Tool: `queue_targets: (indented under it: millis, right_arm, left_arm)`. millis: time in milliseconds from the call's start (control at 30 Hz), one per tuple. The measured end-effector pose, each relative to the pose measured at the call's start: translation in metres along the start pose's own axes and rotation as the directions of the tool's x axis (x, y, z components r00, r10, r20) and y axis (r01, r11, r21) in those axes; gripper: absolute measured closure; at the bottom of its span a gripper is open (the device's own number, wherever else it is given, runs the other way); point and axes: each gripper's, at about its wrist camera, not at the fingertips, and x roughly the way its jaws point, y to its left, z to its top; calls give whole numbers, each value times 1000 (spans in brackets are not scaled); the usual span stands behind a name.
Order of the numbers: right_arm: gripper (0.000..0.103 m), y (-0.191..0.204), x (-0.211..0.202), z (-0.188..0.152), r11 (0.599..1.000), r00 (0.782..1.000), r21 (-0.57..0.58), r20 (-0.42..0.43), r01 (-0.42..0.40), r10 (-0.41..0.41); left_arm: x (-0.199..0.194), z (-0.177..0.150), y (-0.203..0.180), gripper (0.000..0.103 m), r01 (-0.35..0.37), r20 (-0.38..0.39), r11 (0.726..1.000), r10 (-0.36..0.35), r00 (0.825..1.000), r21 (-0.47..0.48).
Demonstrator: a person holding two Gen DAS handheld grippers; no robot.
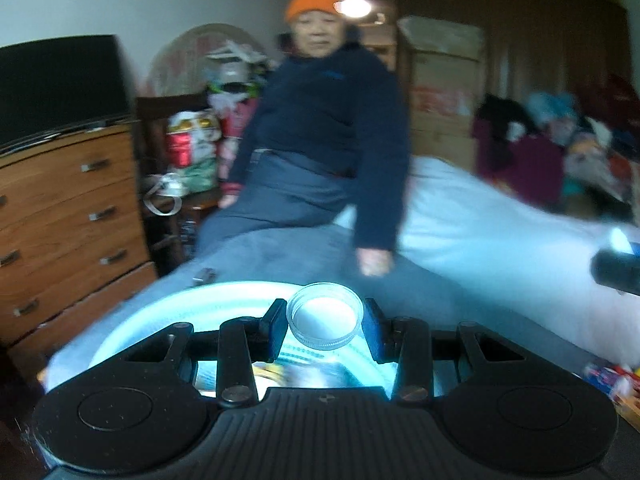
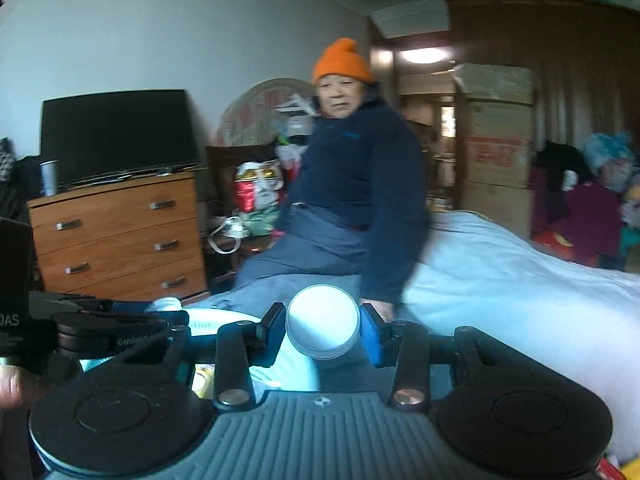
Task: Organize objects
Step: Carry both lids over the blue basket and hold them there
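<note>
Each gripper clamps a small round cap between its fingers, above a pale basin.

Left gripper [image 1: 325, 326] is closed on a clear lid [image 1: 325, 316], open side facing the camera, pinched at its rim by both pads; right gripper [image 2: 323, 330] is likewise closed on a white cap [image 2: 323, 320], its flat top toward the lens. Directly below and just ahead of both tools sits a light blue basin [image 1: 168, 312] holding some blurred packets. Beyond the fingertips a person in an orange hat [image 2: 340, 60] sits on the bed [image 2: 520, 280]. Judging by this, both pieces are picked up but not yet placed; setting them down, probably into the basin, is what remains.
</note>
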Motion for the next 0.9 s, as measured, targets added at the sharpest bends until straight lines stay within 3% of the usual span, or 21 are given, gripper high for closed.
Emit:
queue_targets:
  millis: [167,300,600,900]
  right_arm:
    - [60,37,42,31,998,997,0,-45,-64,64]
    - [60,56,74,41,993,989,19,-92,-116,117]
    - [60,83,132,36,982,965,61,-181,-179,188]
    - [60,76,148,25,979,959,97,-205,-178,195]
  left_arm:
    - [8,13,55,62,-70,-21,996,69,997,-47]
    - [15,12,81,62,-88,-47,993,85,995,-75]
    - [28,-3,97,62,-87,-96,993,79,992,-78]
    - [43,-13,95,62,-68,-135,995,58,989,-77]
